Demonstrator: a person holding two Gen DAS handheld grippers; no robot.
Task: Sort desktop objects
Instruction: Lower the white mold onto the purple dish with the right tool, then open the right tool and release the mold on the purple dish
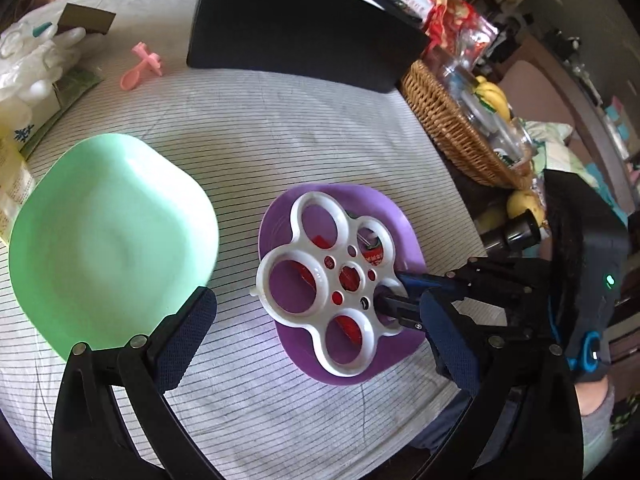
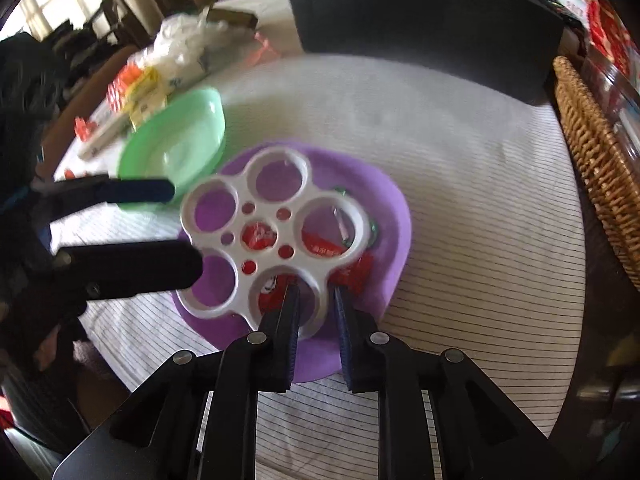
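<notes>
A white plastic rack with five round holes point(image 1: 320, 276) lies over a purple plate point(image 1: 404, 220) that holds several red packets point(image 1: 350, 278). My right gripper point(image 2: 314, 296) is shut on the rack's near rim point(image 2: 276, 240); it shows in the left wrist view point(image 1: 394, 300) at the rack's right edge. My left gripper point(image 1: 312, 320) is open and empty, low over the striped cloth between the purple plate and an empty green bowl point(image 1: 108, 236). The bowl also shows in the right wrist view point(image 2: 176, 148), with the left gripper point(image 2: 176, 224) beside the rack.
A black box point(image 1: 296, 24) stands at the back. A wicker basket point(image 1: 448, 120) with bottles and bananas sits at the right. A pink spoon point(image 1: 140, 66), a plastic bag point(image 1: 36, 60) and paper packets lie at the far left. The table edge runs along the right.
</notes>
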